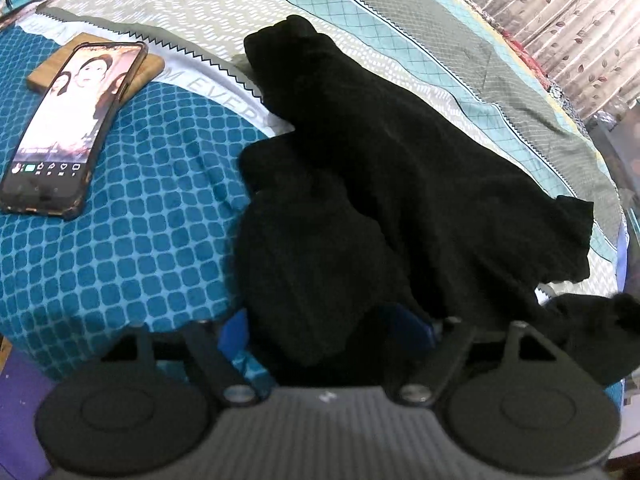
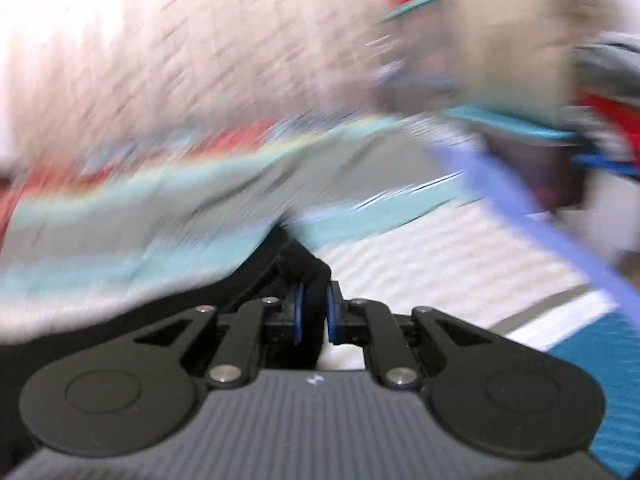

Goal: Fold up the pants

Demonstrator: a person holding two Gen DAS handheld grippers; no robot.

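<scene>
Black pants (image 1: 380,168) lie bunched on the bed, running from the far middle towards me in the left wrist view. My left gripper (image 1: 326,330) is wide open, its blue pads (image 1: 234,330) on either side of a hanging fold of the black cloth, which hides the right pad in part. In the blurred right wrist view, my right gripper (image 2: 314,312) is shut on a bunched edge of the black pants (image 2: 296,268), with cloth pinched between its blue pads (image 2: 331,312).
A phone (image 1: 68,128) with a lit screen lies on a wooden block (image 1: 148,70) at the left of the bed. The teal checked bedspread (image 1: 120,248) covers the near left. Leaf-patterned curtains (image 1: 568,16) hang at the far right.
</scene>
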